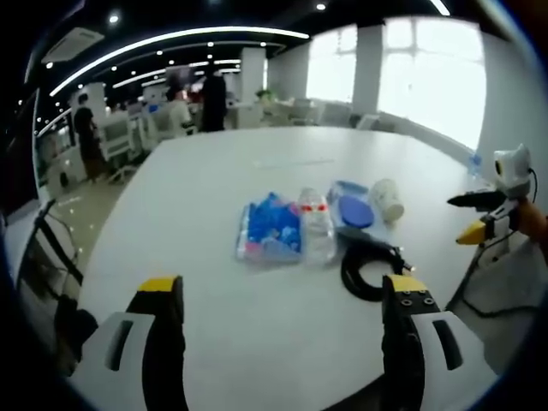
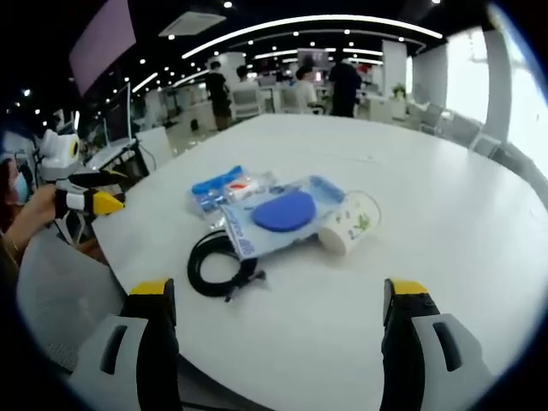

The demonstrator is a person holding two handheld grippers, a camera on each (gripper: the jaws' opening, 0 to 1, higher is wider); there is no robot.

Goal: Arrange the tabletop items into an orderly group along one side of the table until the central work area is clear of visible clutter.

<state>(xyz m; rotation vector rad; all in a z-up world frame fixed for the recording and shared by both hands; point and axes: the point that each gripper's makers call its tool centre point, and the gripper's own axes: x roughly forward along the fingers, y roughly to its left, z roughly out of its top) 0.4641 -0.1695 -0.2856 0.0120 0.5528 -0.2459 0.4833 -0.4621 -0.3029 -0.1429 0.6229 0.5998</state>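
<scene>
I hold my left gripper [image 1: 282,300] and right gripper [image 2: 282,300] wide apart, both empty, above the white bench [image 1: 257,180]. A blue packet [image 1: 271,229], bottle [image 1: 315,224], pouch [image 2: 282,214], cup [image 2: 349,224] and black cable [image 2: 218,264] sit clustered, seemingly mid-bench, not yet moved aside.

Open-plan office here: a big white table [image 1: 257,171] up front, curved ceiling light strips [image 2: 308,21] overhead, rows of desks and chairs [image 2: 248,101] behind, people standing [image 1: 212,98] among them, bright windows [image 1: 428,73] along one wall.
</scene>
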